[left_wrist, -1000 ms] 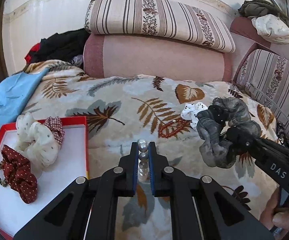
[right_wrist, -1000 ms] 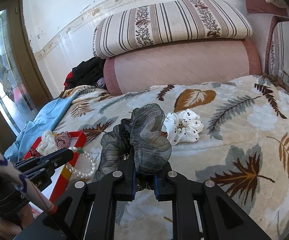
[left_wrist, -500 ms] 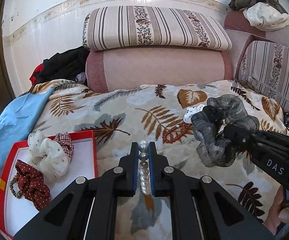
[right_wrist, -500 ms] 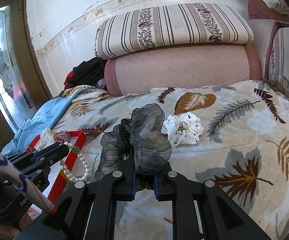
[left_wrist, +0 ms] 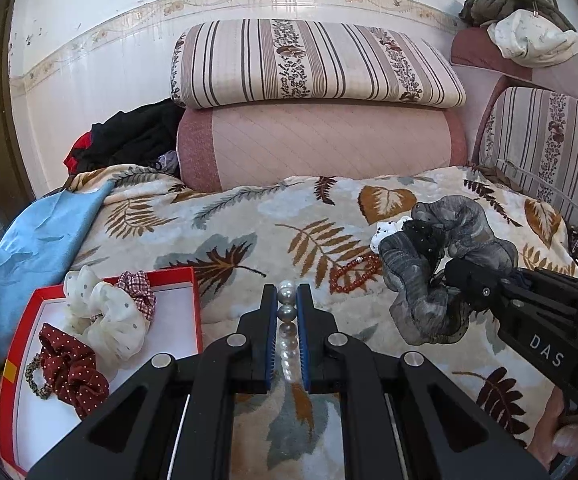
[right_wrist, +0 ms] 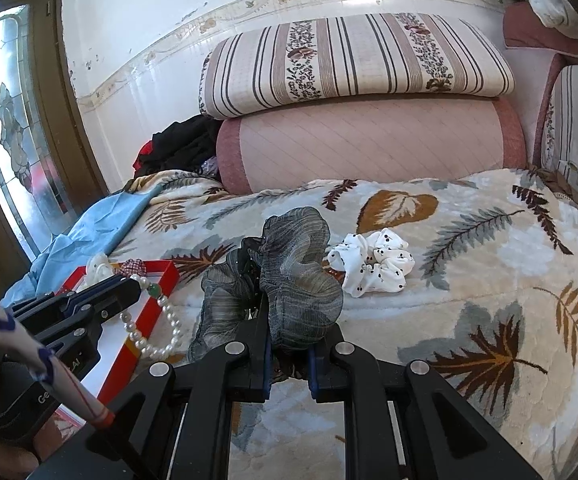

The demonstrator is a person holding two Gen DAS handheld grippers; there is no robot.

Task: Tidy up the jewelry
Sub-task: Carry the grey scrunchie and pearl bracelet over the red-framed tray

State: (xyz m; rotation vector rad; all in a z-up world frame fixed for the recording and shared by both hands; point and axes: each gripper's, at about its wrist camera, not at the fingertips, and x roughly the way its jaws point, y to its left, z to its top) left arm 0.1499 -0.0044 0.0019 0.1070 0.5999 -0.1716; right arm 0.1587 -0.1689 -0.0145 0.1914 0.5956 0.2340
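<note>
My left gripper [left_wrist: 287, 300] is shut on a pearl bracelet [left_wrist: 288, 332], which hangs in a loop in the right wrist view [right_wrist: 157, 320] above the near corner of the red tray [left_wrist: 17, 360]. The tray holds a cream scrunchie [left_wrist: 109, 316], a dark red dotted scrunchie [left_wrist: 73, 368] and a checked one [left_wrist: 139, 286]. My right gripper [right_wrist: 287, 316] is shut on a grey scrunchie [right_wrist: 289, 280], held above the blanket; it also shows in the left wrist view [left_wrist: 437, 272]. A red bead bracelet [left_wrist: 355, 272] and a white dotted scrunchie [right_wrist: 373, 266] lie on the blanket.
The leaf-patterned blanket [right_wrist: 469, 280] covers the bed. A pink bolster [left_wrist: 321, 144] and a striped cushion [left_wrist: 313, 64] stand at the back. A blue cloth [left_wrist: 37, 232] lies left, by dark clothes [left_wrist: 129, 140]. A striped sofa arm [left_wrist: 549, 136] is at the right.
Both grippers have risen and pulled back a little with their loads. The pearl bracelet now hangs nearer the tray's corner. The grips are unchanged.
</note>
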